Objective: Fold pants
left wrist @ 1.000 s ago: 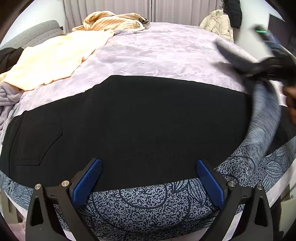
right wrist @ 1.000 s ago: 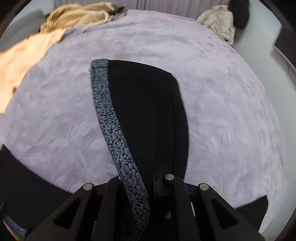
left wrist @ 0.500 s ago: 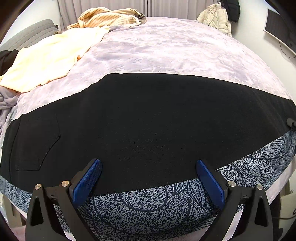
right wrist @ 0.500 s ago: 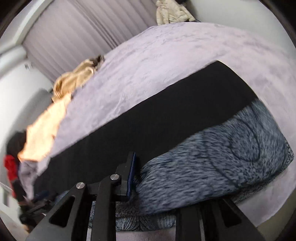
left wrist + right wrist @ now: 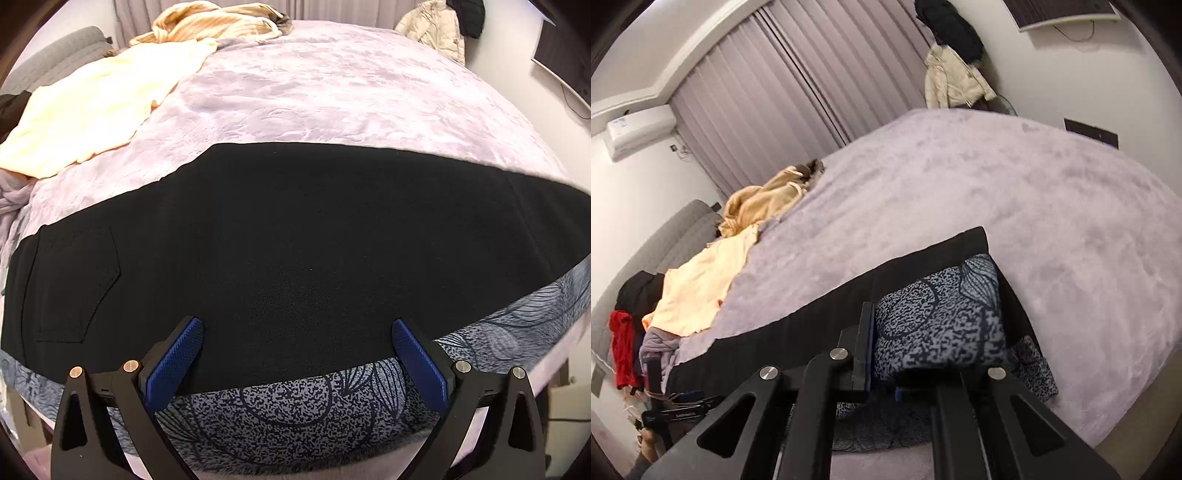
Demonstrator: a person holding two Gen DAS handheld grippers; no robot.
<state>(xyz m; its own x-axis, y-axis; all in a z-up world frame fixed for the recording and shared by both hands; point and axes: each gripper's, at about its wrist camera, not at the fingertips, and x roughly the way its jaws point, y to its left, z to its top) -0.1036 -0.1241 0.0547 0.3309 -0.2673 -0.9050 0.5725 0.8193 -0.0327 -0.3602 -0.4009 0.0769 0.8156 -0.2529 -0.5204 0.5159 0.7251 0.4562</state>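
Note:
The pants (image 5: pixel 295 251) lie flat across the lavender bed, black on top with a grey-and-navy leaf print along the near edge (image 5: pixel 295 413). A back pocket shows at the left. My left gripper (image 5: pixel 295 354) is open and empty, just above the near edge of the pants. In the right wrist view my right gripper (image 5: pixel 916 350) is shut on the printed leg end of the pants (image 5: pixel 942 317), which stands bunched between the fingers over the black cloth (image 5: pixel 812 325).
A cream garment (image 5: pixel 92 107) and a striped tan one (image 5: pixel 210 22) lie on the far left of the bed (image 5: pixel 351 92). Red and dark clothes (image 5: pixel 624 332) hang at the headboard. A beige jacket (image 5: pixel 949 81) hangs on the far wall.
My right gripper has swung the leg end of the pants down and to the right, laying the leg flat across the bed. My left gripper has stayed open in place.

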